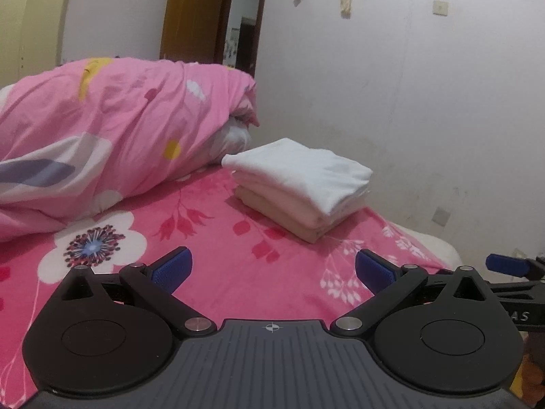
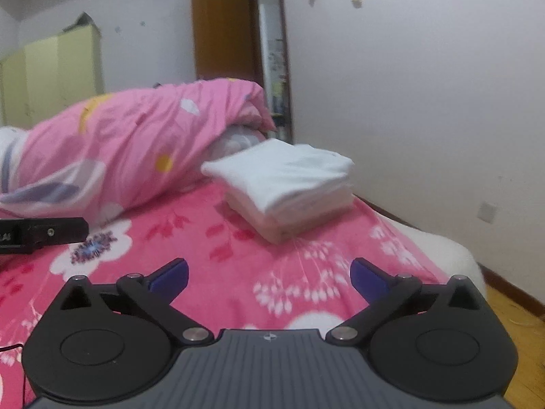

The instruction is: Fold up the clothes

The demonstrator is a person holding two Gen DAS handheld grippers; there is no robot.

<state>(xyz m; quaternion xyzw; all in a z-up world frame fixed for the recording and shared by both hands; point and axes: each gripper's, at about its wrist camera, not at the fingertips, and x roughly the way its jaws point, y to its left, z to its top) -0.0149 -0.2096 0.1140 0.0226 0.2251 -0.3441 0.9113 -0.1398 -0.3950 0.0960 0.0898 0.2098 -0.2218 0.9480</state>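
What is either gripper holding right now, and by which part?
Nothing. The left gripper and right gripper are both open and empty, short of the folded stack of clothes on the bed.

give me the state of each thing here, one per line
left gripper: open, nothing between its fingers
right gripper: open, nothing between its fingers
stack of clothes: folded, white piece on top, resting on the bed sheet
pink quilt: bunched up beside the stack
bed sheet: spread flat
door: open

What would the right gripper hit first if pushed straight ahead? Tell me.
Likely the pink floral bedsheet, since the open, empty right gripper tilts down; the folded clothes stack lies farther ahead. Depth is uncertain.
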